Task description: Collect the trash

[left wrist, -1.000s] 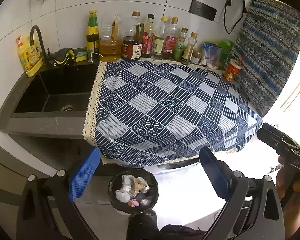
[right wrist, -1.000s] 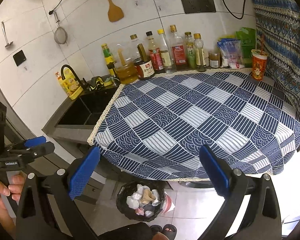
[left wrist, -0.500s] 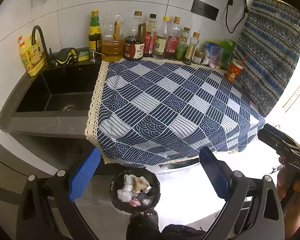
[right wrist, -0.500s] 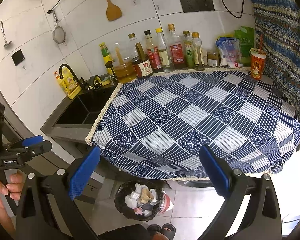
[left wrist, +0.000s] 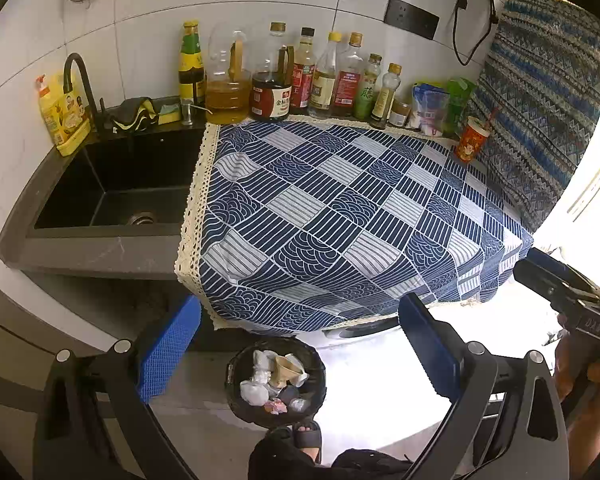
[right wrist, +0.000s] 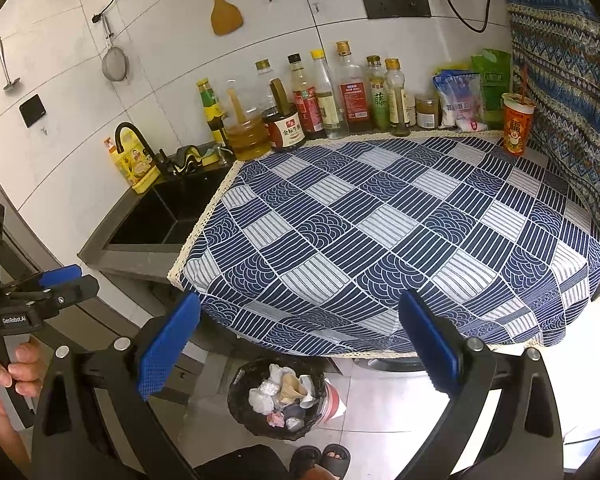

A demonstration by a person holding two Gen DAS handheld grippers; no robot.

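Down on the floor, tucked against the front edge of the worktop, sits a black bin (left wrist: 275,384) holding crumpled white wrappers, a tan paper cone and a few pink scraps (right wrist: 277,419). A red-and-white cup (right wrist: 333,399) lies just beside the bin on the pale tiles. A sandalled foot (right wrist: 319,460) stands right below it.

Both tools hang above the bin with nothing between their blue pads. The left tool (left wrist: 300,348) is spread wide and released, and so is the right tool (right wrist: 300,344); each is gripped by a hand at the edge of the other's view, the left hand (right wrist: 4,372) and the right hand (left wrist: 588,384).

The worktop is draped with a blue checked cloth (left wrist: 340,216), bare across its middle. Along the tiled wall behind it runs a row of sauce and oil bottles (left wrist: 320,76), with bagged goods and an orange cup (right wrist: 517,124) at the far right corner. Left of the cloth is a dark sink (left wrist: 112,196) with a black tap and a yellow soap bottle (left wrist: 60,116).
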